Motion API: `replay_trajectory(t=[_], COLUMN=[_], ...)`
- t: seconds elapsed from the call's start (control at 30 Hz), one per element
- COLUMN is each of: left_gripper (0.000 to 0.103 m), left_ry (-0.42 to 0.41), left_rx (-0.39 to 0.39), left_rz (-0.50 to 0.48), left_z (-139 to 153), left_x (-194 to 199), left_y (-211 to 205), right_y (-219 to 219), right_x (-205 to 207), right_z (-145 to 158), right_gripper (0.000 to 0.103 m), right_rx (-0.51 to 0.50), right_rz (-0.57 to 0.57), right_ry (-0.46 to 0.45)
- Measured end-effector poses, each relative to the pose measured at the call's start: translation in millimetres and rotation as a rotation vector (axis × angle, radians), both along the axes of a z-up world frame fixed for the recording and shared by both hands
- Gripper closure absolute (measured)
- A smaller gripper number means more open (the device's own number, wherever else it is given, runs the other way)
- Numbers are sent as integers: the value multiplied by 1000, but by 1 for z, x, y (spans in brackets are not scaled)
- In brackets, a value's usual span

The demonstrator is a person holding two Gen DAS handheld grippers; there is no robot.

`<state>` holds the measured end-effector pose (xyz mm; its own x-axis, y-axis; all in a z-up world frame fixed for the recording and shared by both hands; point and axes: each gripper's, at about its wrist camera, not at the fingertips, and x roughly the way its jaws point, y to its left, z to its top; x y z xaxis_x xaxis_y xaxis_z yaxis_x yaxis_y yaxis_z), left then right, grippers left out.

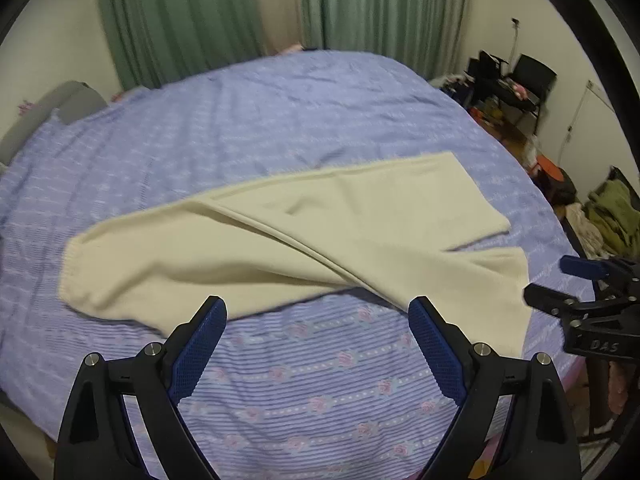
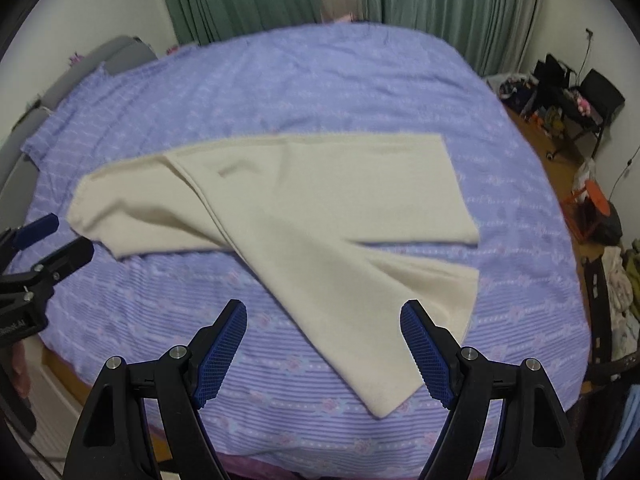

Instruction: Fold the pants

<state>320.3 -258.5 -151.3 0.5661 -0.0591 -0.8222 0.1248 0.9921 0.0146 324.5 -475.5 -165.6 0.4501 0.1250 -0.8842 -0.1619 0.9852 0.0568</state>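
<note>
Cream pants (image 1: 280, 240) lie spread on the bed, waistband at the left, one leg reaching toward the far right and the other angled to the near right edge. My left gripper (image 1: 316, 312) hovers open above the sheet, just short of the pants' near edge, nothing between its blue pads. In the right wrist view the same pants (image 2: 304, 208) fill the middle, and the near leg's hem runs down between the fingers of my right gripper (image 2: 324, 320), which stands open above it. Each gripper shows at the other view's edge: the right gripper (image 1: 560, 280) and the left gripper (image 2: 60, 236).
The bed carries a purple striped sheet with flowers (image 1: 240, 128). Green curtains (image 1: 360, 4) hang behind it. A grey headboard (image 2: 116, 56) sits at the far left. Dark chairs and clutter (image 2: 572, 96) and an orange object (image 2: 592, 204) stand on the floor to the right.
</note>
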Motion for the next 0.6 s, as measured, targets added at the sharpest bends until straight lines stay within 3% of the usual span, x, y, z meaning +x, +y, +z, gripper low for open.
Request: replay_trajectory(t=[0.3,0.6], left_gripper=[10,10], left_ry=[170,257], left_rx=[41,57], left_rz=[-57,-76], left_z=[-84,-129], left_x=[33,38], left_y=[-16,-28], right_y=[8,16], right_x=[22,29], right_z=[-91,-160], right_gripper=[24,26], right_rx=[-67,-175], right_rz=[0,20], right_ry=[181,308])
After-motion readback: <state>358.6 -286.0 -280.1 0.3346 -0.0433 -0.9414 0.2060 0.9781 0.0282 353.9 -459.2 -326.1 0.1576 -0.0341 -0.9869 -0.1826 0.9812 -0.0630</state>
